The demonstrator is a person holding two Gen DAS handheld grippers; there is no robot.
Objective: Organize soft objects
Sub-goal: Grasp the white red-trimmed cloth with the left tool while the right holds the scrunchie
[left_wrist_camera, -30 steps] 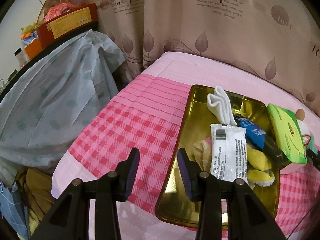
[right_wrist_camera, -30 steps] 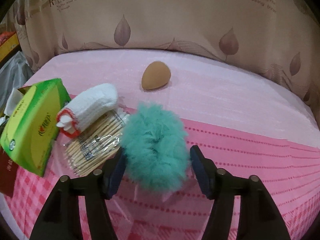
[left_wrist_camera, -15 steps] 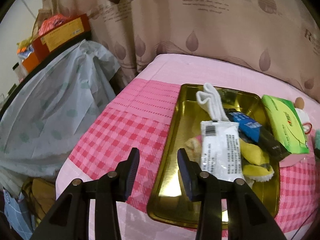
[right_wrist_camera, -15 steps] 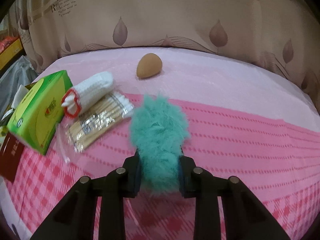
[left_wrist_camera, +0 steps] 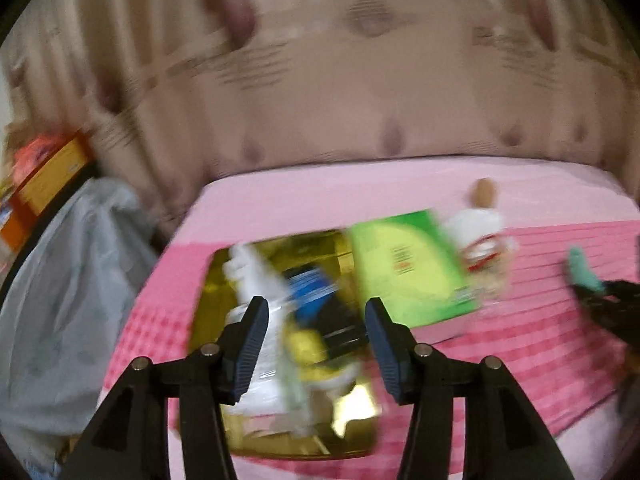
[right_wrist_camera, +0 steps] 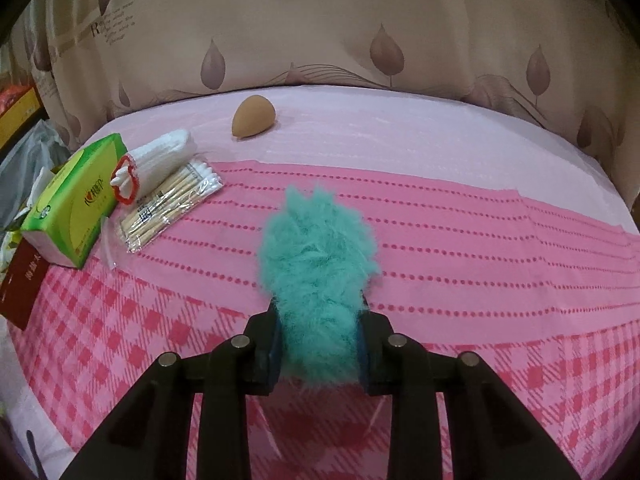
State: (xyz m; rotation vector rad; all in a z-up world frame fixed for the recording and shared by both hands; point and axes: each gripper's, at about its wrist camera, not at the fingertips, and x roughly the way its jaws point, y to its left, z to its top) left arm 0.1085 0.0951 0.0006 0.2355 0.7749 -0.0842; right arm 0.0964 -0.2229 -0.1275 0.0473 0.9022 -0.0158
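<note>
My right gripper [right_wrist_camera: 318,344] is shut on a fluffy teal scrunchie [right_wrist_camera: 316,256], held above the pink bedspread. To its left lie a green tissue pack [right_wrist_camera: 76,204], a white cotton pad roll [right_wrist_camera: 160,160], a bag of cotton swabs [right_wrist_camera: 172,204] and a tan makeup sponge [right_wrist_camera: 254,116]. The left wrist view is blurred. My left gripper [left_wrist_camera: 314,340] hangs over the gold tray [left_wrist_camera: 216,280], its jaws opening with nothing between them. The tray holds a white sock [left_wrist_camera: 256,276], a blue packet [left_wrist_camera: 312,284], a white sachet [left_wrist_camera: 268,368] and a yellow soft item [left_wrist_camera: 308,344]. The teal scrunchie [left_wrist_camera: 584,272] shows at the right edge.
A dark red booklet [right_wrist_camera: 20,284] lies under the tissue pack at the bed's left side. A grey plastic-covered heap [left_wrist_camera: 60,300] and orange boxes [left_wrist_camera: 44,176] stand left of the bed. A leaf-print curtain [right_wrist_camera: 320,28] hangs behind.
The right gripper shut on the teal scrunchie and lifted it off the bedspread toward me. The left gripper swung right over the tray and its jaws spread wider.
</note>
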